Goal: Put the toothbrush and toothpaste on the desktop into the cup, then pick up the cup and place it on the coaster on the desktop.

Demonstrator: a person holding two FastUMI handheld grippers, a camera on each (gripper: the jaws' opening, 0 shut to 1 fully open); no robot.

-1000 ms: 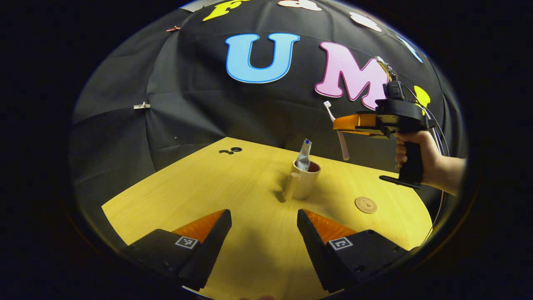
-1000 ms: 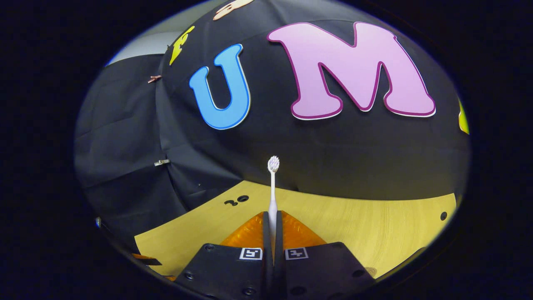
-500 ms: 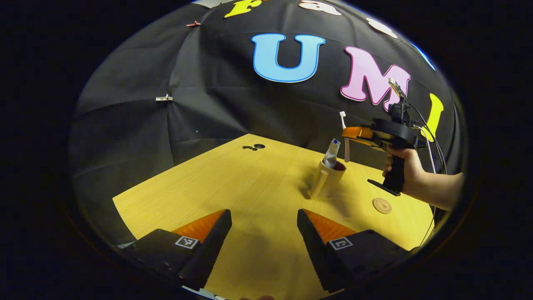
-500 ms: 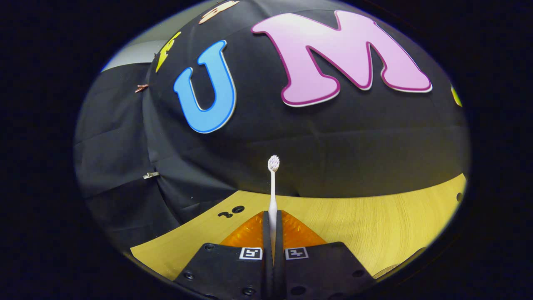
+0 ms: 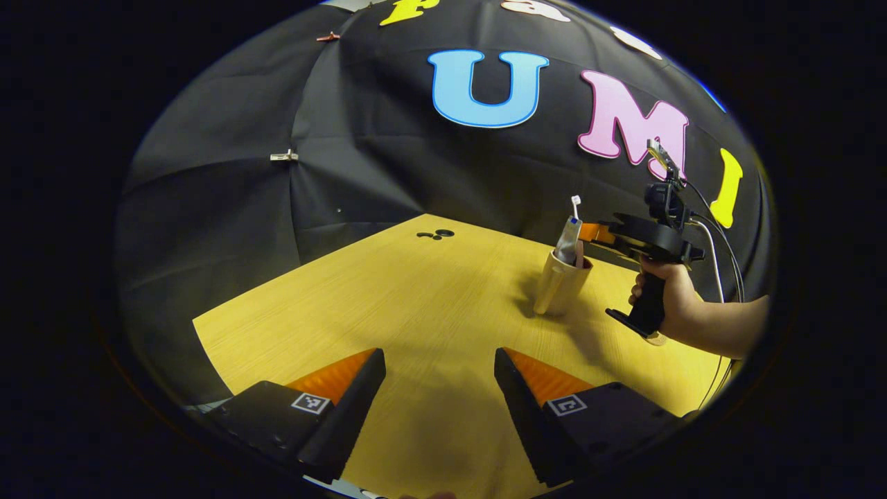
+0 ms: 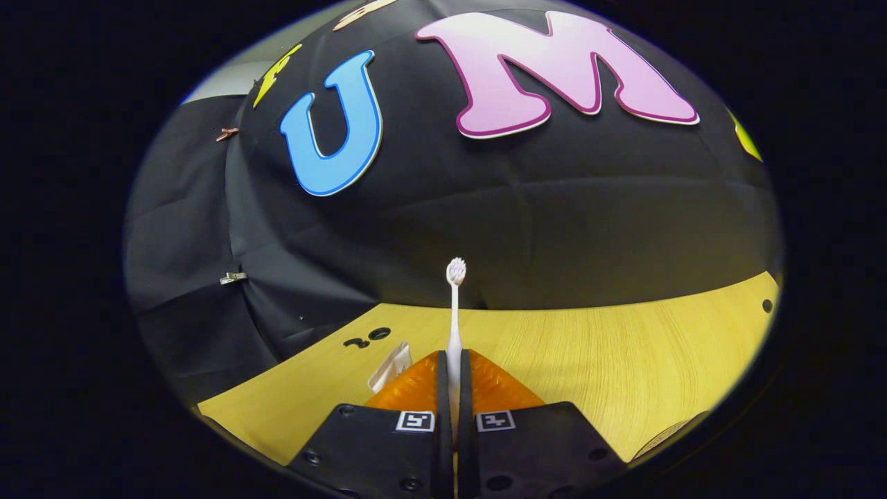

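A cream cup (image 5: 560,285) with a handle stands upright on the yellow desktop (image 5: 388,305). A toothpaste tube (image 5: 568,239) leans inside it, and the tube's top (image 6: 390,367) shows just left of my right gripper's fingers. My right gripper (image 6: 454,378) is shut on a white toothbrush (image 6: 454,305), bristles up. In the left gripper view that gripper (image 5: 597,232) hangs level over the cup, and the toothbrush (image 5: 576,208) reaches down into the cup's mouth beside the tube. My left gripper (image 5: 440,388) is open and holds nothing, low over the near desktop, well short of the cup.
A hand (image 5: 669,298) holds the right gripper's grip to the right of the cup. A round tan coaster's edge (image 6: 657,436) shows at the lower right. Small dark holes (image 5: 435,234) mark the desktop's far side. Black cloth walls the booth behind.
My right gripper has come down and toward the cup with the toothbrush, whose lower end now enters the cup. The left gripper's view has drawn back and the cup looks farther away.
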